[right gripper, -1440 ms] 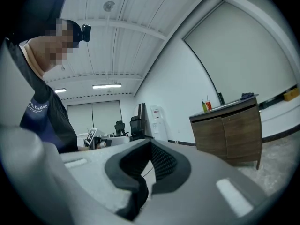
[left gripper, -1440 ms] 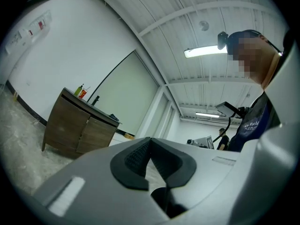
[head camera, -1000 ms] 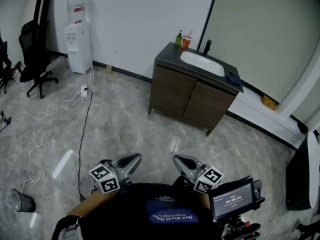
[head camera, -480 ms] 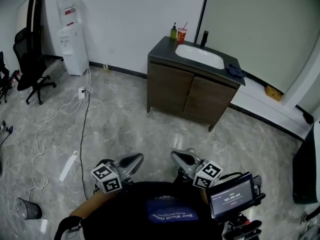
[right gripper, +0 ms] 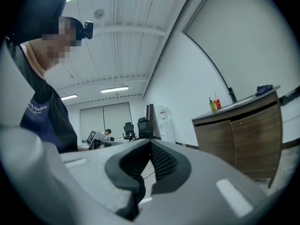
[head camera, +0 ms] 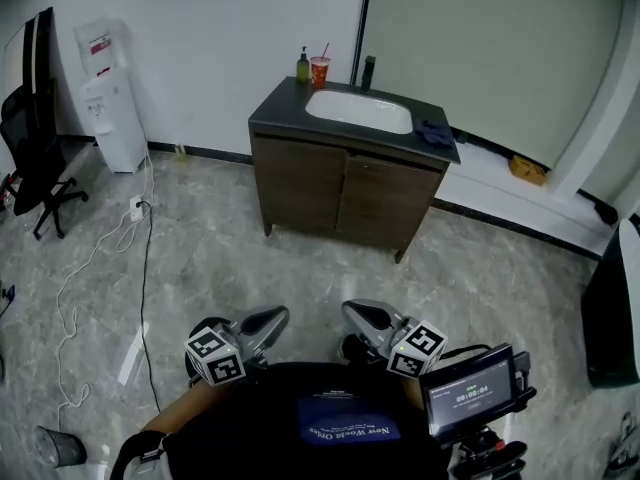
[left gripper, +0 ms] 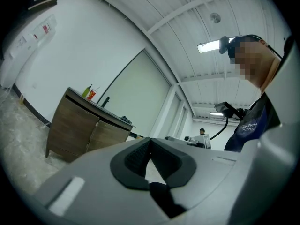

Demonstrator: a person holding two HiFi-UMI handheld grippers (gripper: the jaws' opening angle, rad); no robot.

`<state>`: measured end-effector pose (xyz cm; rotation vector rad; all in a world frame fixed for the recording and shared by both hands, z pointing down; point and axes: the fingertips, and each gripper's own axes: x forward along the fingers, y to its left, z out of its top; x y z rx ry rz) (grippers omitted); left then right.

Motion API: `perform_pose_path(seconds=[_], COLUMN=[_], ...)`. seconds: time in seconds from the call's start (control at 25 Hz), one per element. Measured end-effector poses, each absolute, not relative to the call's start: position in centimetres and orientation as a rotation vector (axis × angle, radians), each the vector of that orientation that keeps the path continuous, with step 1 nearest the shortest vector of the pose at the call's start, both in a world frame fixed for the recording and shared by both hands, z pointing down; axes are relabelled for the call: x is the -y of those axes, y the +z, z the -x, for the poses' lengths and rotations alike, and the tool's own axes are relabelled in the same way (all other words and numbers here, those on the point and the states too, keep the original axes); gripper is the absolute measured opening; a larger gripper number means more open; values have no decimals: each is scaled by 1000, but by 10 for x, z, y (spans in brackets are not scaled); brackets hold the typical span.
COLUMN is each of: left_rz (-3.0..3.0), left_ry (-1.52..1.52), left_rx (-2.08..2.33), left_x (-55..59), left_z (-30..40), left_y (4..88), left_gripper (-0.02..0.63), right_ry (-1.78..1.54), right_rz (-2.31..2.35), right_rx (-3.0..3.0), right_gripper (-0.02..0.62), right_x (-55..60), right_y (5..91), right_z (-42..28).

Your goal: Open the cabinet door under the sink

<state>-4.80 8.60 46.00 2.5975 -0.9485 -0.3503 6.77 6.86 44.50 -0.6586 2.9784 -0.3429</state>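
The dark wooden sink cabinet [head camera: 345, 193] stands against the far wall, and its left door [head camera: 297, 185] and right door [head camera: 385, 201] are both closed. A white basin [head camera: 358, 110] is set in its dark top. My left gripper [head camera: 272, 318] and right gripper [head camera: 352, 313] hang side by side low in the head view, well short of the cabinet, both shut and empty. The left gripper view shows the left gripper [left gripper: 150, 138] with the cabinet [left gripper: 79, 130] off to its left. In the right gripper view the cabinet [right gripper: 243, 135] lies to the right of the right gripper [right gripper: 150, 142].
A soap bottle [head camera: 302, 66], a red cup [head camera: 319, 71], a black faucet [head camera: 368, 71] and a dark cloth [head camera: 435, 130] are on the countertop. A water dispenser [head camera: 110, 108], an office chair [head camera: 35, 158] and floor cables [head camera: 110, 248] are at left. A dark bin [head camera: 55, 446] sits bottom left.
The cabinet has grown larger and slid left in the head view as I walked toward it. Both grippers keep their place in the view and stay shut.
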Motion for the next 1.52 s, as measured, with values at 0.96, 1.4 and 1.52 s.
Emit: perform_pose_path(seconds=[0.96, 1.4, 1.52], left_rz=[-2578, -2566, -2581], left_ry=[-354, -409, -392], left_rx=[990, 1040, 1003], left_x=[86, 185, 211], left_z=[21, 54, 49], left_y=[467, 461, 459], left_gripper=[6, 6, 5], right_ry=[-326, -299, -283], right_rz=[618, 620, 657], right_rx=[-3034, -3071, -3069], right_gripper=[2, 2, 2], right_x=[115, 222, 242], right_y=[451, 452, 456], right_z=[-91, -70, -75])
